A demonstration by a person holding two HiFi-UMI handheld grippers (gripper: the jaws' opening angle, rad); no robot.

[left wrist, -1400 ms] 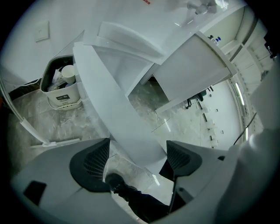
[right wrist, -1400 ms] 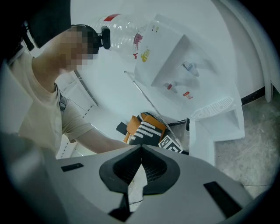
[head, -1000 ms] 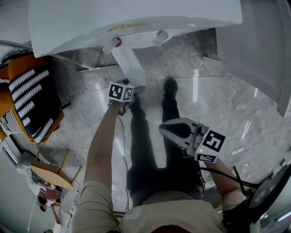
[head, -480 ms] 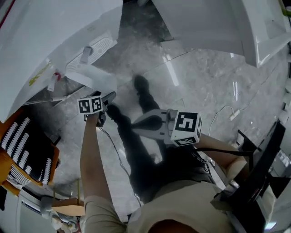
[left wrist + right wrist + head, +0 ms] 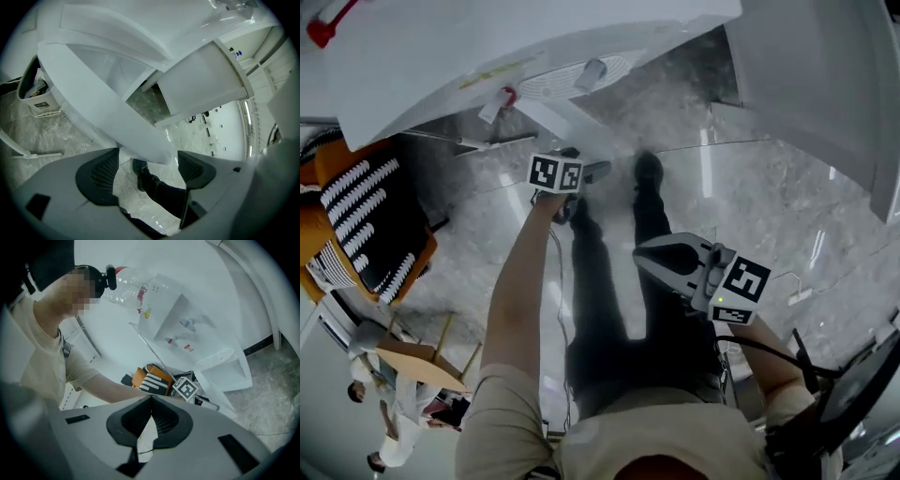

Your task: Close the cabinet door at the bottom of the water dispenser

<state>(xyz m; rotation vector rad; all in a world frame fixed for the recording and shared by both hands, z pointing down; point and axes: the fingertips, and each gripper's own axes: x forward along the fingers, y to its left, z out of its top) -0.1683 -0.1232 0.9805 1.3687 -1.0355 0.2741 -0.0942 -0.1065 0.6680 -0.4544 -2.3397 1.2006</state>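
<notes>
Marble floor [image 5: 741, 216]; left tongs [image 5: 592, 172] apart, still by cabinet door [image 5: 567, 127]; right tongs [image 5: 645, 261] together.

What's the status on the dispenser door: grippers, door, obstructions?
Left gripper open, jaws at the cabinet door edge. Right gripper shut, empty, held off to the side. Door open, not yet closed. Nothing seen between door and water dispenser.

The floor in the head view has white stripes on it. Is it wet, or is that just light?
Head view: probably just light, glare mirrored in the polished floor; left gripper view: the same floor glints beside the person's leg.
</notes>
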